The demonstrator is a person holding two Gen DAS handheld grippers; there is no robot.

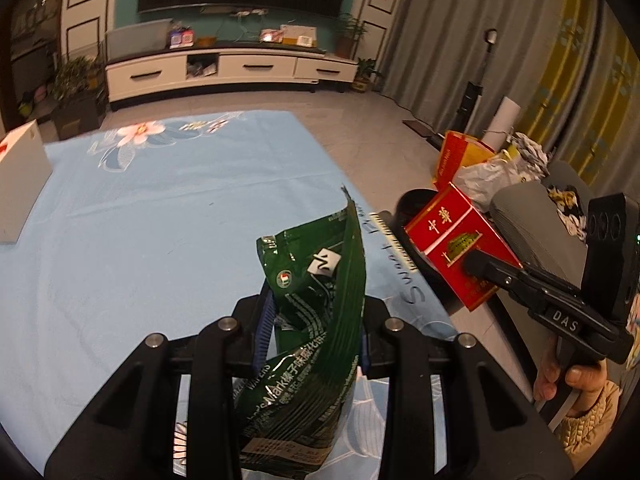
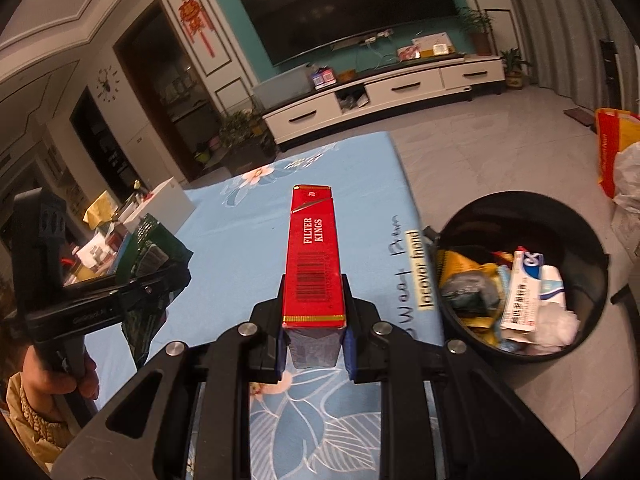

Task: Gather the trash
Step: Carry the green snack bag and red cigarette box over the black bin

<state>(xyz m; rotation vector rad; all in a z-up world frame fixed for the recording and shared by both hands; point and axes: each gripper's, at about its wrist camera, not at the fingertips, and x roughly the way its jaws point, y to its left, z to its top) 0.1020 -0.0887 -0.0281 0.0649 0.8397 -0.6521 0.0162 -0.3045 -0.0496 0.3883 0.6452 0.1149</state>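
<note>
My left gripper (image 1: 314,320) is shut on a crumpled green snack wrapper (image 1: 316,316) and holds it above the blue flowered tablecloth (image 1: 160,220). My right gripper (image 2: 314,312) is shut on a red cigarette carton (image 2: 314,256), which points forward over the table. In the left wrist view the carton (image 1: 452,240) and the right gripper (image 1: 492,272) are at the right, past the table's edge. In the right wrist view the left gripper (image 2: 160,280) with the wrapper (image 2: 154,248) is at the left. A black trash bin (image 2: 592,240) with several pieces of trash stands on the floor to the right of the table.
A white box (image 1: 20,180) lies on the table's left side. Red and white bags (image 1: 472,164) and a grey chair (image 1: 532,224) stand right of the bin. A TV cabinet (image 1: 224,68) lines the far wall across open floor.
</note>
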